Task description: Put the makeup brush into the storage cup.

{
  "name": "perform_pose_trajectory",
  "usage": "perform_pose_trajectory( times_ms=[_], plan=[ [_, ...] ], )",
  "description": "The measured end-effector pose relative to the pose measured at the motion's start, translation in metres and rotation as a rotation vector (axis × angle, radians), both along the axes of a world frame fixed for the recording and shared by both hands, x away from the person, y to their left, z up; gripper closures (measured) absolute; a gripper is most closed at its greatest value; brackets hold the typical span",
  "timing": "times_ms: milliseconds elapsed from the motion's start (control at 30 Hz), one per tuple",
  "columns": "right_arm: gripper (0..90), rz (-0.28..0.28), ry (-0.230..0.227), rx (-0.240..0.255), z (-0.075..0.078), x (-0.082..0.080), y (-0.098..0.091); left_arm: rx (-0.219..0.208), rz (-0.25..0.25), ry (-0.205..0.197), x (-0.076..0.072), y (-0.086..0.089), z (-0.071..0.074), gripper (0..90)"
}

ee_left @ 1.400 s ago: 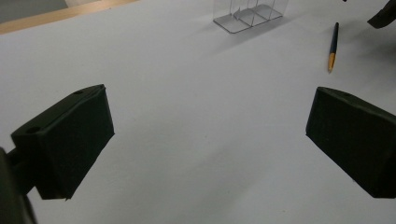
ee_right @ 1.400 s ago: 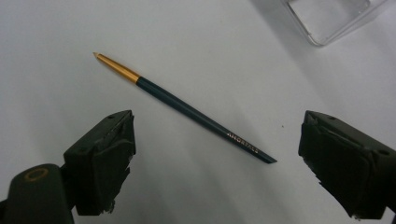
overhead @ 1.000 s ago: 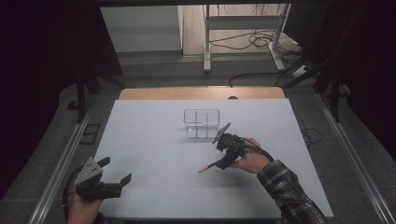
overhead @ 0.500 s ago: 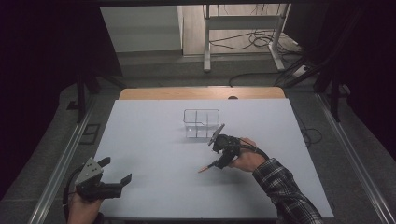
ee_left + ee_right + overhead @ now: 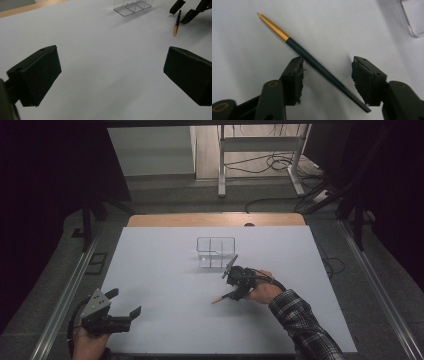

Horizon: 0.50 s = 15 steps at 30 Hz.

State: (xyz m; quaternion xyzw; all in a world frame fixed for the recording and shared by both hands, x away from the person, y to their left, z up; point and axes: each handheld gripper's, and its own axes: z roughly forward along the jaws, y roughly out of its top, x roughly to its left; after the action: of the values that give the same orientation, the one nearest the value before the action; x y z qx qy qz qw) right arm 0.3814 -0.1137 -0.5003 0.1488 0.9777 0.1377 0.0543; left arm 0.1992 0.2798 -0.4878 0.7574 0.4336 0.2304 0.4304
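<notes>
Dark pen [image 5: 322,67] | flat on table, between jaws | right hand-held gripper [image 5: 327,72] closing, not yet pinching

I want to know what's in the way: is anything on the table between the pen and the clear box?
Nothing: the high view shows bare white table between the pen and clear box.

Left tool [image 5: 110,75] gapes over white table [image 5: 100,50]; pen [image 5: 177,22] lies beyond.
</notes>
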Motion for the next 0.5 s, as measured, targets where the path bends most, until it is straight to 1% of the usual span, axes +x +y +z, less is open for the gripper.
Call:
perform_pose_trajectory(
  times_ms=[67, 100, 133, 167, 200, 233, 267, 400, 433, 467, 500],
  plan=[
    [51.9, 0.004, 0.024, 0.003, 0.0002, 0.0014, 0.0001, 0.002, 0.0, 0.001, 0.0, -0.0001, 0.0, 1.5],
    [53.9, 0.005, 0.045, 0.009, 0.0, 0.0024, 0.0001, 0.005, -0.001, 0.001, 0.0, -0.0001, 0.0001, 1.5],
    [53.9, 0.005, 0.045, 0.009, 0.0, 0.0024, 0.0001, 0.005, -0.001, 0.001, 0.0, -0.0001, 0.0001, 1.5],
    [61.2, 0.004, 0.05, 0.004, 0.0007, 0.0037, 0.0, 0.007, -0.003, 0.002, -0.0001, -0.0001, 0.0002, 1.5],
    [61.2, 0.004, 0.05, 0.004, 0.0007, 0.0037, 0.0, 0.007, -0.003, 0.002, -0.0001, -0.0001, 0.0002, 1.5],
    [73.7, -0.003, 0.059, -0.005, 0.0017, 0.006, 0.0002, 0.009, -0.004, 0.002, -0.0001, -0.0003, 0.0001, 1.5],
    [82.1, 0.004, 0.072, -0.01, 0.0021, 0.0074, 0.0001, 0.01, -0.004, 0.002, -0.0002, -0.0004, 0.0001, 1.5],
    [83.5, -0.005, 0.086, -0.017, 0.0025, 0.0079, 0.0008, 0.012, -0.004, 0.001, -0.0004, -0.0006, 0.0001, 1.5],
    [83.6, -0.024, 0.097, -0.018, 0.0027, 0.0089, 0.0014, 0.014, -0.004, 0.002, -0.0005, -0.0007, -0.0001, 1.5],
    [83.6, -0.024, 0.097, -0.018, 0.0027, 0.0089, 0.0014, 0.014, -0.004, 0.002, -0.0005, -0.0007, -0.0001, 1.5],
    [83.7, -0.037, 0.103, -0.017, 0.0028, 0.0093, 0.0013, 0.016, -0.004, 0.001, -0.0006, -0.0009, -0.0001, 1.5]
  ],
)
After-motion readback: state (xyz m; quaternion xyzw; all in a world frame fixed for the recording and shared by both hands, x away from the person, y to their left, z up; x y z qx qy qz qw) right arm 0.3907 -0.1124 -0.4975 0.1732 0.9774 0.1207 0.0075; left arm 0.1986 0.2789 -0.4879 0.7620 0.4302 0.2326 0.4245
